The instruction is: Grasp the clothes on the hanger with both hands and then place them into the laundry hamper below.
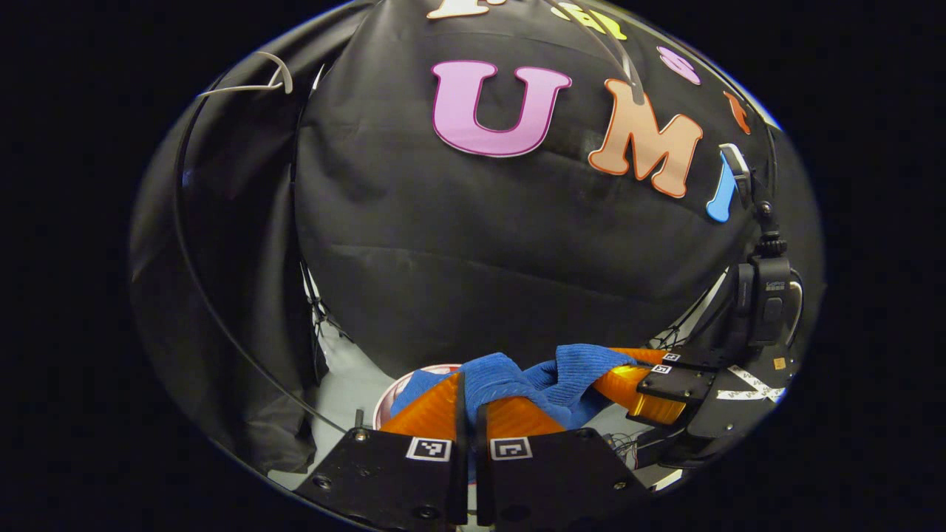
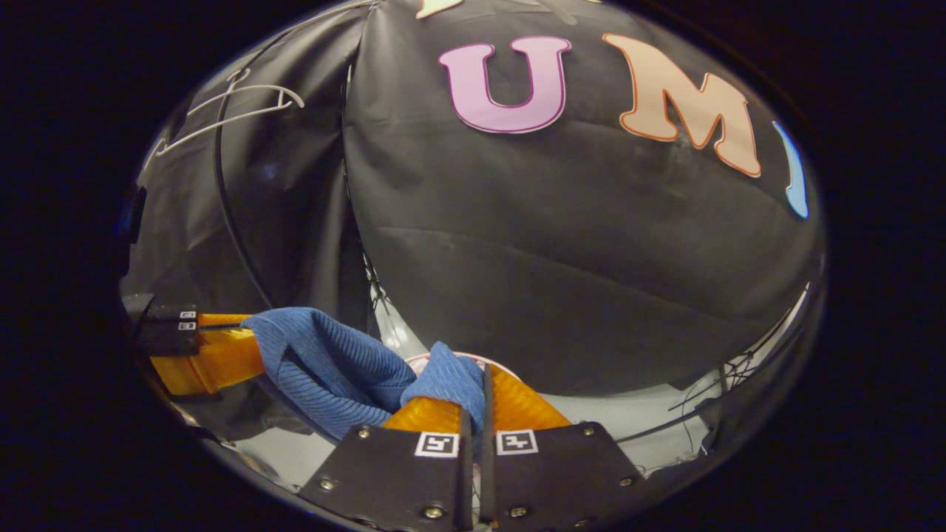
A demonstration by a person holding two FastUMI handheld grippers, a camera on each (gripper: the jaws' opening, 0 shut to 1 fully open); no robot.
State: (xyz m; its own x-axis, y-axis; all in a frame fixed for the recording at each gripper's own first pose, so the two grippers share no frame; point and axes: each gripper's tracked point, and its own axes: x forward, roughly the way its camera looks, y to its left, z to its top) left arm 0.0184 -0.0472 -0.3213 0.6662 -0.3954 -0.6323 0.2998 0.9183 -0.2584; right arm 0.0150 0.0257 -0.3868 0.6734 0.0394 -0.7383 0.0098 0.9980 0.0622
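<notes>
Blue cloth (image 1: 543, 377) stretched between my left gripper (image 1: 471, 403) and right gripper (image 2: 473, 403), both clamped on it. Uneven release could have draped it over the hamper (image 1: 392, 399) rim.

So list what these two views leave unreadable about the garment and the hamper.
- Laundry hamper: just a sliver of rim in the left gripper view, behind the blue garment and left gripper; its inside is hidden.
- Garment's type and full shape: bunched between left gripper and right gripper; lower part cut off by the gripper bodies.
- Hanger: small, thin, at the right gripper view's warped edge.
</notes>
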